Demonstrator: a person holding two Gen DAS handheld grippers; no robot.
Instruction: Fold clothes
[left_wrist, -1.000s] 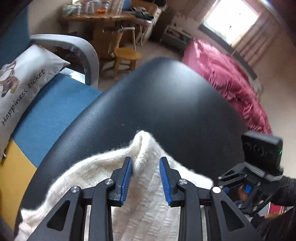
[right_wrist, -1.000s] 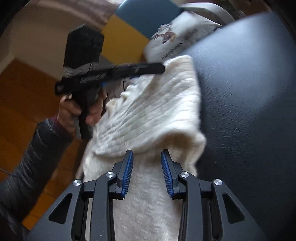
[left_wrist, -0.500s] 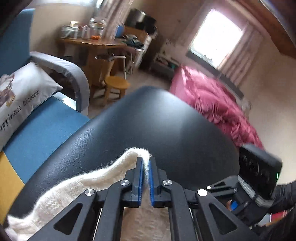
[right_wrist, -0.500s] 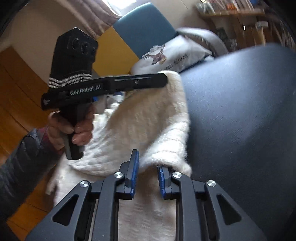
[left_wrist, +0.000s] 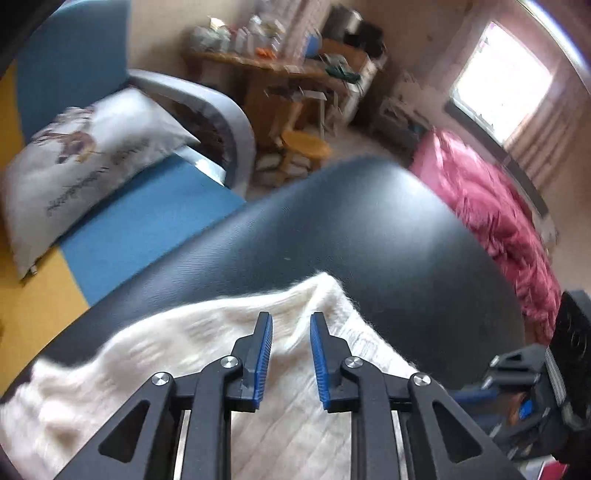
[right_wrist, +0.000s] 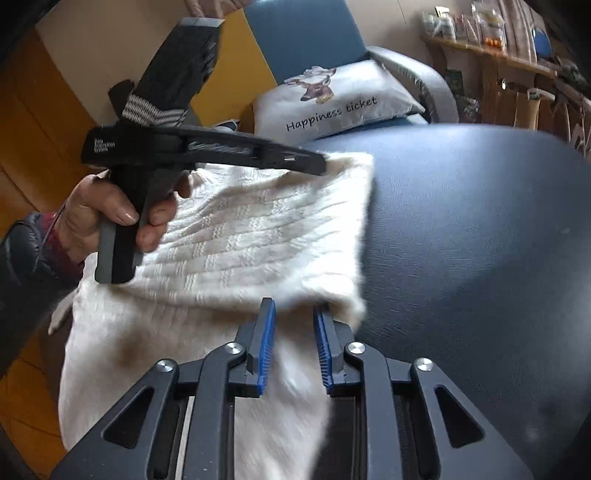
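Knit garment (right_wrist: 240, 240): cream-white, ribbed in raised cable-like rows; it lies on a bench (right_wrist: 461, 240) of dark navy, fine-grained leather-look surface. Both tongs, left (left_wrist: 291, 354) and right (right_wrist: 293, 339): black frames, blue ridged pads, silver pivot screws. Cushion (right_wrist: 332, 99): white with brown deer print and dark script; sofa (left_wrist: 147, 225) blue and yellow; bedcover (left_wrist: 491, 206) magenta-pink.

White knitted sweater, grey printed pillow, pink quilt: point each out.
White knitted sweater (right_wrist: 258, 229): right wrist view, folded top layer.
Grey printed pillow (right_wrist: 332, 99): right wrist view, printed face.
Pink quilt (left_wrist: 491, 206): left wrist view, crumpled middle.
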